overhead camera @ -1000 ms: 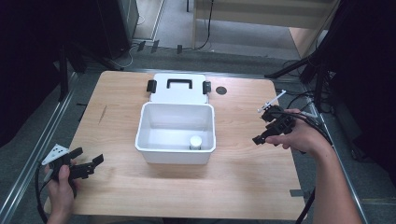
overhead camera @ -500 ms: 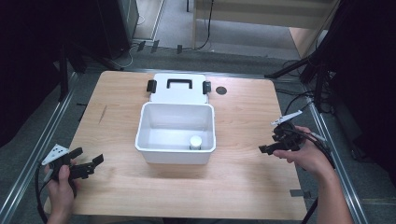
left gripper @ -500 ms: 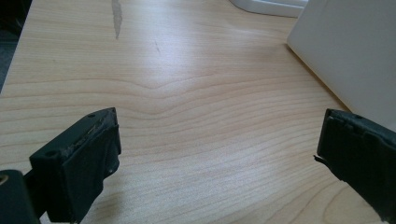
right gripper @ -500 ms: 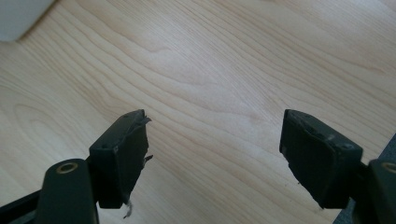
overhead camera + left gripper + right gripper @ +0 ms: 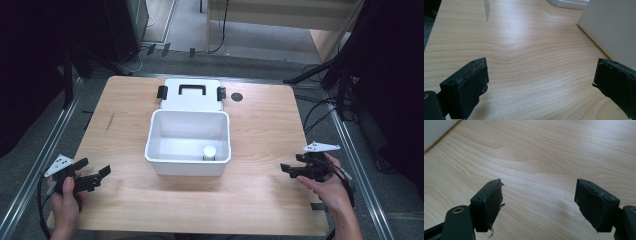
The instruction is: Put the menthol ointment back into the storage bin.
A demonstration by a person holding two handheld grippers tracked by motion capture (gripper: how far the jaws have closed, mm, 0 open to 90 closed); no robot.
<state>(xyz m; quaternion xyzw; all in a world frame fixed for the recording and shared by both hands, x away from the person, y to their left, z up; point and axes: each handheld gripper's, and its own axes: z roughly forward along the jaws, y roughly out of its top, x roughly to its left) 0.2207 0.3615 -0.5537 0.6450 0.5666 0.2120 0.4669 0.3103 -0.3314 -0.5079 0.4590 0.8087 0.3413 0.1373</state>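
An open white box [image 5: 188, 164] stands mid-table, its lid [image 5: 191, 94] with a black handle folded back behind it. A small white cylinder [image 5: 209, 152] stands inside at the front right. My left gripper [image 5: 95, 174] rests near the table's front left, open, nothing between its jaws. In the left gripper view the box wall [image 5: 614, 27] shows at the right beyond the left gripper [image 5: 541, 82]. My right gripper [image 5: 287, 169] sits at the front right, open and empty. Bare wood lies between its jaws in the right gripper view, where the right gripper [image 5: 539, 205] points along the table.
The wooden table [image 5: 260, 125] has a dark round hole [image 5: 236, 97] right of the lid and a dark streak [image 5: 110, 122] at the left. Metal rails run along both sides. Cables [image 5: 320, 107] lie on the floor at the right.
My right gripper has moved back toward the table's front right, lower and nearer the person. The left gripper has stayed put.
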